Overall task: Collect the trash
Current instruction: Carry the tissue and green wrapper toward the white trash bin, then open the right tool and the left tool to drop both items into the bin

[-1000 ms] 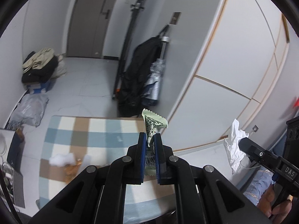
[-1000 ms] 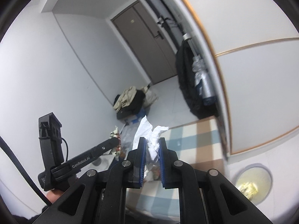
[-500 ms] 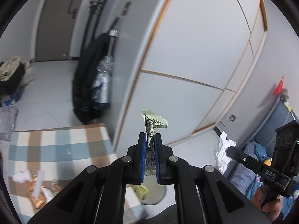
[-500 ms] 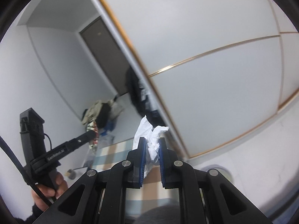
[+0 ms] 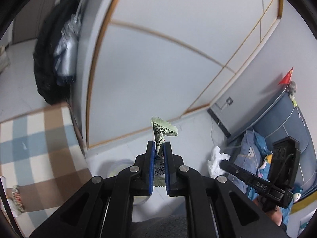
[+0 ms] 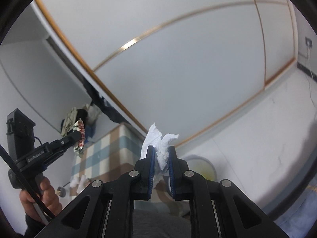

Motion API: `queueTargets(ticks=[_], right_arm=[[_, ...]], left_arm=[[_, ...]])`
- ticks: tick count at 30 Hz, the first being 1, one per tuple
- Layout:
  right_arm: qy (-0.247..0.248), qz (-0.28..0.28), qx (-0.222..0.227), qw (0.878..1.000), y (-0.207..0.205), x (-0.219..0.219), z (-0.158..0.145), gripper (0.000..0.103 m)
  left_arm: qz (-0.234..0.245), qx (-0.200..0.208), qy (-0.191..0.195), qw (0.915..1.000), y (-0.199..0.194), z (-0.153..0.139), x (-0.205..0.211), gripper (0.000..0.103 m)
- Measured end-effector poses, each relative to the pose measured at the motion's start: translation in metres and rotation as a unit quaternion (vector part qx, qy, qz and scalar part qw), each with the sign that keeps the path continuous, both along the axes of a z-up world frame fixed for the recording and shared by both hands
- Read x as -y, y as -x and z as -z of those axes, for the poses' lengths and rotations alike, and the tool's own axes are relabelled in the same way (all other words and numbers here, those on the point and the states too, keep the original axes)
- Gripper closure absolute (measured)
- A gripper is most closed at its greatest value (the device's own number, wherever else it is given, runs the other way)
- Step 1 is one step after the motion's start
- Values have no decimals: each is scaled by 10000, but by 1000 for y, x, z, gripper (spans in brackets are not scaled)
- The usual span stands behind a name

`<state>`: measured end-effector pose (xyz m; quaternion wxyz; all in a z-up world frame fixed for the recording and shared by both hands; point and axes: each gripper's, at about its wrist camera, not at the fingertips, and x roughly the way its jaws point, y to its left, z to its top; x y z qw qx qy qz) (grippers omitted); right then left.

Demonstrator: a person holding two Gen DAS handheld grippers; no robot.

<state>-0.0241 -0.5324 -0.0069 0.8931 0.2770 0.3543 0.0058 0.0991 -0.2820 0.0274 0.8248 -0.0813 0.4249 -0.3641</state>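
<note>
My left gripper [image 5: 158, 145] is shut on a pale green snack wrapper [image 5: 162, 131] with a barcode, held in the air above the floor. My right gripper [image 6: 160, 149] is shut on a crumpled white tissue [image 6: 159, 138], also held in the air. A round bin [image 6: 200, 165] with yellowish contents stands on the floor just right of the right gripper; it also shows blurred behind the left gripper's fingers [image 5: 120, 168]. In the left wrist view the right gripper with its tissue [image 5: 216, 158] is at the lower right. In the right wrist view the left gripper with its wrapper [image 6: 80, 132] is at the left.
A table with a blue, brown and white checked cloth [image 5: 39, 148] stands at the left, with more scraps on it [image 6: 79, 181]. White wardrobe panels [image 5: 158, 69] fill the background. A blue bed [image 5: 277, 138] with bedding is at the right. Dark bags [image 5: 51, 59] lean by the wall.
Both grippers have swung to the right, away from the checked table and toward the wardrobe and the bin on the floor. Each still holds its piece of trash.
</note>
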Motion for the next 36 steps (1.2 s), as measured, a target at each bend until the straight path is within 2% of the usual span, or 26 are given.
queueTargets(ticks=[6, 9, 15, 20, 28, 32, 34, 36], right_arm=[[-340, 61, -644, 9973, -35, 15, 61, 91], [-588, 139, -922, 9939, -49, 21, 90, 91], [-1036, 50, -1520, 9829, -76, 27, 158, 91], [-1158, -175, -2101, 9706, -105, 19, 208, 90], [-1472, -427, -2457, 9571, -129, 6, 265, 88], [-1489, -525, -2392, 9581, -126, 8, 270, 87], [-1474, -583, -2360, 9588, -126, 9, 269, 79], [-1497, -553, -2383, 9580, -123, 13, 269, 56]], left_arm=[[120, -436, -327, 9984, -15, 41, 22, 98], [3, -617, -524, 9967, -24, 61, 31, 98], [81, -943, -850, 9919, -36, 90, 51, 98], [211, -1231, -1145, 9855, -42, 111, 64, 98], [116, -1444, -1417, 9793, -52, 132, 69, 98], [183, -1588, -1519, 9754, -52, 142, 79, 98], [212, -1663, -1553, 9735, -55, 148, 82, 98], [242, -1730, -1602, 9715, -56, 153, 83, 98]])
